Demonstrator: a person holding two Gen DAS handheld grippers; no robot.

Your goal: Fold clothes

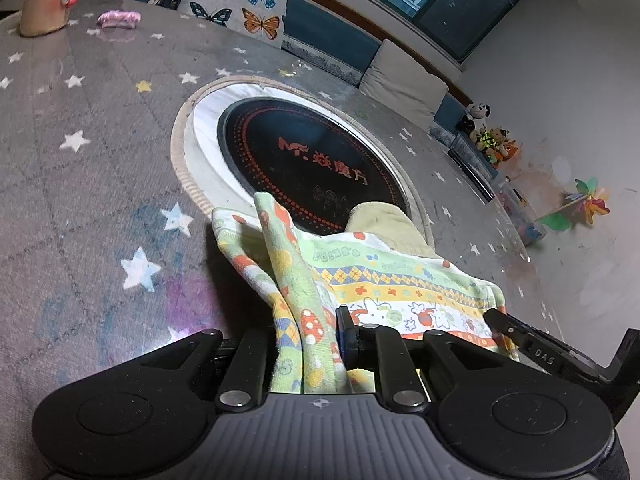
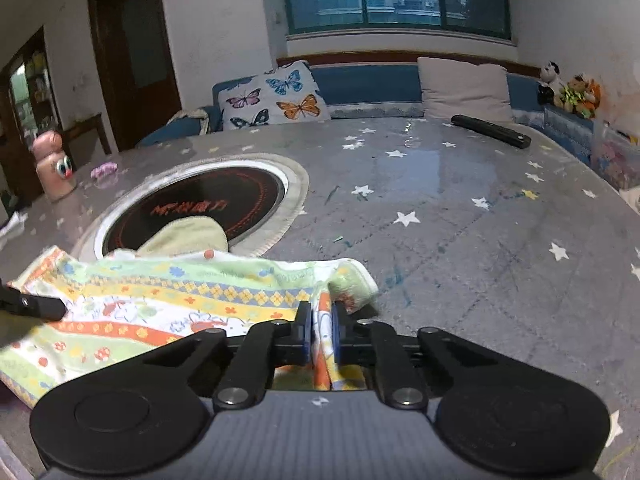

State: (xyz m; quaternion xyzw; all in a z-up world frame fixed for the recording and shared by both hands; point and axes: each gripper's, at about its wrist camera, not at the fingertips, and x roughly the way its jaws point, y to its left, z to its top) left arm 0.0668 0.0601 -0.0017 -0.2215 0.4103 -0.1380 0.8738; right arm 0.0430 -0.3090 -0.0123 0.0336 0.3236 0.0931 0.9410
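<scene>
Both hand-held grippers, L (image 1: 308, 344) & R (image 2: 321, 330), clamped on patterned garment (image 2: 168, 292).

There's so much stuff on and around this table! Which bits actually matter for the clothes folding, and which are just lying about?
Part of the job:
patterned garment
left gripper, clamped on it
right gripper, clamped on it
starry table

Just lying about:
remote control
pink figurine
butterfly cushion
stuffed toys
pinwheel
</scene>
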